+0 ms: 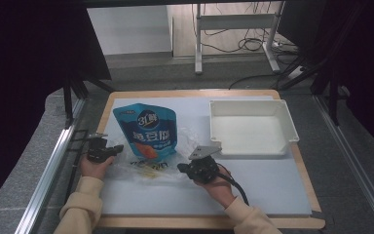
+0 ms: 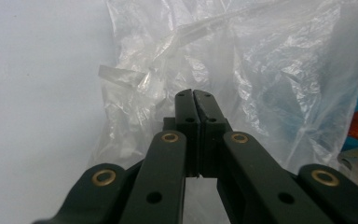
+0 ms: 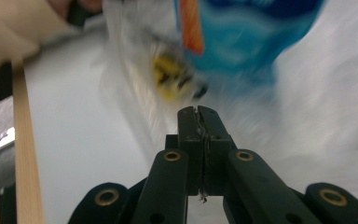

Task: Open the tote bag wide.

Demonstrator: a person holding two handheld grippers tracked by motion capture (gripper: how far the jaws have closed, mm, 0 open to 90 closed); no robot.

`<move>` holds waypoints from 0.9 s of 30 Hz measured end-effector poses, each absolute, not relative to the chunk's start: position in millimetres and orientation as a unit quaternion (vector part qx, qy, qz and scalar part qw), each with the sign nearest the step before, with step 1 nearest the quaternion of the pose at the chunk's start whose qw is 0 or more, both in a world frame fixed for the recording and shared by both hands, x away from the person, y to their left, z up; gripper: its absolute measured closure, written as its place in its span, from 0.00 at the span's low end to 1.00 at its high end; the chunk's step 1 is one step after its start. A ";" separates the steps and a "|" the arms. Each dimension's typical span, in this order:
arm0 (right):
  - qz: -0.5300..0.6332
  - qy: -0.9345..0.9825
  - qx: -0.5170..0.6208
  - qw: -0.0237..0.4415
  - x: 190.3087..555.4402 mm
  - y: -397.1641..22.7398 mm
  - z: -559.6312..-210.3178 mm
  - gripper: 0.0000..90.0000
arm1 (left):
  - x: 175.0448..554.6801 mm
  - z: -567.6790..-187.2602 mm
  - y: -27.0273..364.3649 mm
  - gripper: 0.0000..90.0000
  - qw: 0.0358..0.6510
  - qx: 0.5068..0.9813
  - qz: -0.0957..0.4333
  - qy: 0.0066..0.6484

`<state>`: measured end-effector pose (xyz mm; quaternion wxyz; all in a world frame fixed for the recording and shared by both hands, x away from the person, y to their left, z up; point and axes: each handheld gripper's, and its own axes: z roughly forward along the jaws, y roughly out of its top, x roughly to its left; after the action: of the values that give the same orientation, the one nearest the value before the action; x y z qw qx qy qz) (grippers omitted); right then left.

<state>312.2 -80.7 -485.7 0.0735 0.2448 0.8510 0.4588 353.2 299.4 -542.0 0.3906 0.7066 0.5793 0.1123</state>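
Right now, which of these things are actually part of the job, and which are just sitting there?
In use:
- clear plastic bag, pinched by both claws
- blue pouch, in the bag
- left claw
- right claw

Lying about:
- white tray, empty, apart from the bag
- table

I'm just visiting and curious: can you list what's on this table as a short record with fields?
surface: pale mat on a wooden table
snack: blue snack pouch, standing inside a clear plastic bag
container: white tray, empty, to the pouch's right
left hand-held gripper: jaws shut at the bag's left edge
right hand-held gripper: jaws shut at the bag's right side
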 end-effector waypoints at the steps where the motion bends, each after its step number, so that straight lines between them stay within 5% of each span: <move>1: 0.466 0.846 0.245 0.082 313.0 -84.3 -478.6 0.98 | 353.2 -542.0 299.4 1.00 0.391 0.707 0.112 0.579; 11: 0.501 0.802 0.286 0.153 347.4 -101.3 -435.0 0.98 | 353.5 -544.6 296.8 1.00 0.383 0.714 0.112 0.576; 27: 0.461 0.819 0.324 0.113 392.2 -65.4 -480.1 0.98 | 353.7 -546.0 295.6 1.00 0.381 0.716 0.111 0.575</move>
<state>392.2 -65.4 -480.1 0.1131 0.3237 0.8187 0.4607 353.7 295.6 -546.0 0.3808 0.7157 0.5749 0.1106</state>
